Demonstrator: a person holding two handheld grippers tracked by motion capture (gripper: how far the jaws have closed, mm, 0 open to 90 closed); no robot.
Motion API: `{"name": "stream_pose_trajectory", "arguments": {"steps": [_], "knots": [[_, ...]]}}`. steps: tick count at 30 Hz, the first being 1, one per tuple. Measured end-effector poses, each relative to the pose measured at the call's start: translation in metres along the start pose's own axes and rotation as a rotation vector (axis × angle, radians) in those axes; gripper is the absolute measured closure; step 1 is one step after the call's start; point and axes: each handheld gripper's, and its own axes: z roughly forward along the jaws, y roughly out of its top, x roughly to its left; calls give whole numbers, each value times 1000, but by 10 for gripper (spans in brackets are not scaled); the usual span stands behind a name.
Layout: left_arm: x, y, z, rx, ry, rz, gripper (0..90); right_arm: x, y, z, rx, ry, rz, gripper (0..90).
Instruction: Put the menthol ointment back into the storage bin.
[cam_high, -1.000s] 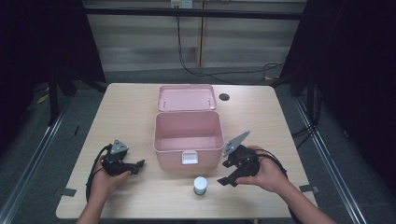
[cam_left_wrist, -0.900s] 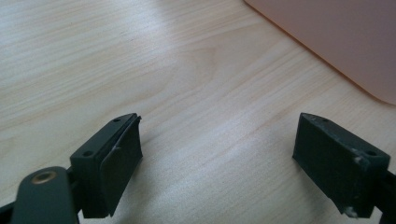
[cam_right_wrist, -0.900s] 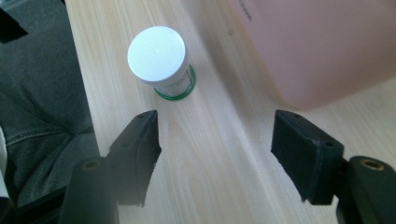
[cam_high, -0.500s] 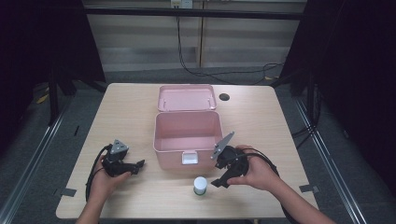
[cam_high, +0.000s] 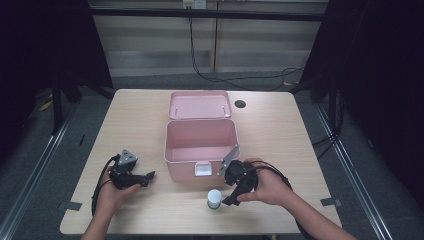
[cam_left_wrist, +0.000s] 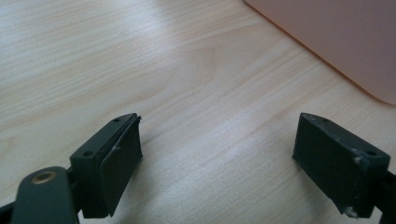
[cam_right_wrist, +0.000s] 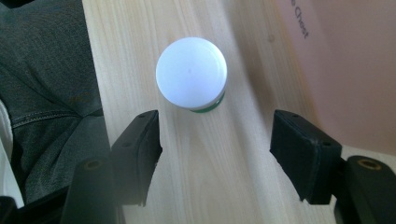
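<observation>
A small bottle (cam_high: 214, 198) with a white cap and green base stands near the table's front edge, in front of an open pink box (cam_high: 185, 170). The box's lid (cam_high: 200, 105) lies folded back behind it. My right gripper (cam_high: 231, 196) sits just right of the bottle, pointing at it. In the right gripper view the bottle (cam_right_wrist: 191, 72) stands a little beyond the fingertips of the right gripper (cam_right_wrist: 215, 116), whose jaws are open and touch nothing. My left gripper (cam_high: 148, 177) rests at the left, pointing toward the box. The left gripper (cam_left_wrist: 219, 122) is open over bare wood.
The pink box's wall (cam_left_wrist: 336, 42) lies ahead and to the right of the left jaws, and the same box (cam_right_wrist: 355, 70) sits close beside the right jaws. The table's front edge and the person's trouser leg (cam_right_wrist: 51, 93) lie just past the bottle. A round cable hole (cam_high: 240, 104) is at the back.
My right gripper has slid left along the front of the box, closer to the bottle. The left gripper and the bottle have stayed put.
</observation>
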Motion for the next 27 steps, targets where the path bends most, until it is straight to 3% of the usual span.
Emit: {"name": "stream_pose_trajectory", "arguments": {"steps": [22,27], "knots": [[0,0,0,-1,0,0,146,6,19,19,64,6,-64,339],[0,0,0,1,-2,1,146,9,24,21,75,2,-85,396]]}}
